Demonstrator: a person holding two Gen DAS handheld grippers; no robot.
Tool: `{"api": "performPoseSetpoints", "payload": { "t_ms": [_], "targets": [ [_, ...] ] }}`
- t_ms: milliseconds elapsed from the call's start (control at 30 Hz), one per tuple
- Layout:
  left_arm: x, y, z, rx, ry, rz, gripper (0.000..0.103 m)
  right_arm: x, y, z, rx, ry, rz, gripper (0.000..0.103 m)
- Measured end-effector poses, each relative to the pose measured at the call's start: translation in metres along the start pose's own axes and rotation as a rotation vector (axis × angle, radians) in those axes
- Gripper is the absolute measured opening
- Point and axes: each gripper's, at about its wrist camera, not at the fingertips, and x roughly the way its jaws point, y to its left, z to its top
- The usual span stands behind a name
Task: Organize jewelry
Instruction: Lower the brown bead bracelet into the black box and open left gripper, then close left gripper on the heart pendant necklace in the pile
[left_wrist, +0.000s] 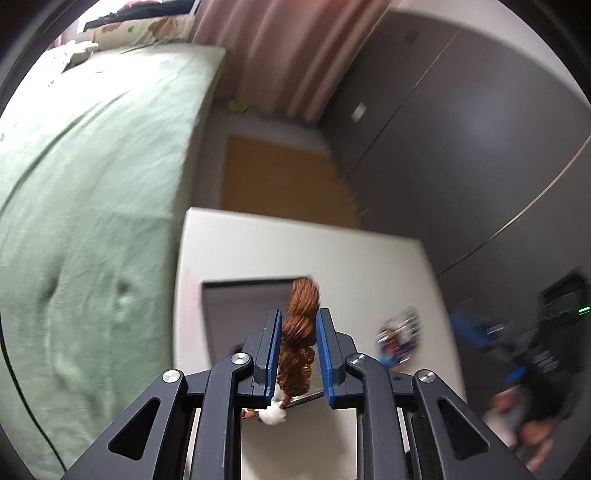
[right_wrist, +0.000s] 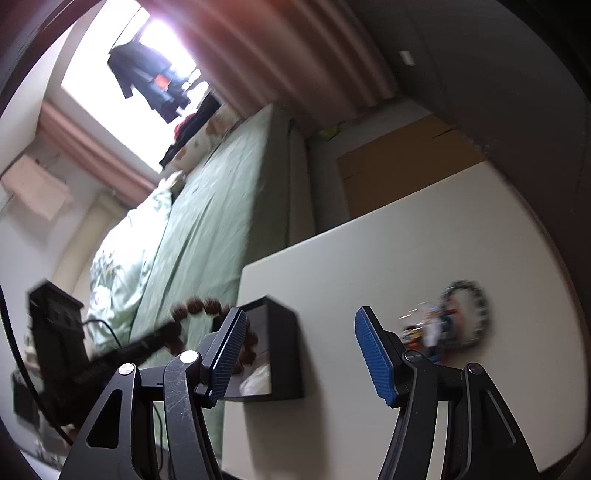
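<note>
The white rectangular table (right_wrist: 369, 258) is carrying everything; it is standing just beside the green-covered bed (left_wrist: 92, 184). Near the table's bed-side edge the open black box with a mirrored inside (right_wrist: 284, 350) is resting; toward the opposite edge a small heap of mixed colourful jewelry with a grey beaded ring (right_wrist: 450, 321) is lying, well apart from the box.

The left gripper (left_wrist: 298, 328) is clenching a bracelet of brown carved wooden beads with a white tassel (left_wrist: 299, 332); the strand is hanging between the blue pads above the box, with the tassel dangling nearest the camera. The beads are probably light, hard and rounded, and the string limp, so I judge it is liable to swing and slide; pinching across a bead, not the cord, looks safest.

The right gripper (right_wrist: 299, 354) is standing wide apart, grasping nothing, hovering over the table between box and heap; the bracelet (right_wrist: 199, 306) is showing beyond its left finger.
</note>
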Motion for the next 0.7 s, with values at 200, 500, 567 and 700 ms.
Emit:
{"api": "performPoseSetpoints", "payload": {
  "t_ms": [200,500,567,700],
  "targets": [
    [0.007,0.001,-0.001,-0.022,-0.001,0.009,0.061,-0.030,-0.035,0.010,0.068,-0.048,-0.054,0.062],
    [0.024,-0.038,-0.003,0.016,0.013,-0.049,0.062,-0.041,-0.068,0.013,0.127,-0.020,-0.138,0.062],
    [0.027,-0.049,-0.004,0.039,0.012,-0.051,0.062,-0.045,-0.076,0.012,0.145,-0.015,-0.150,0.062],
    [0.037,-0.071,-0.007,0.072,0.013,-0.057,0.062,-0.049,-0.086,0.011,0.173,-0.004,-0.168,0.062]
  ]
}}
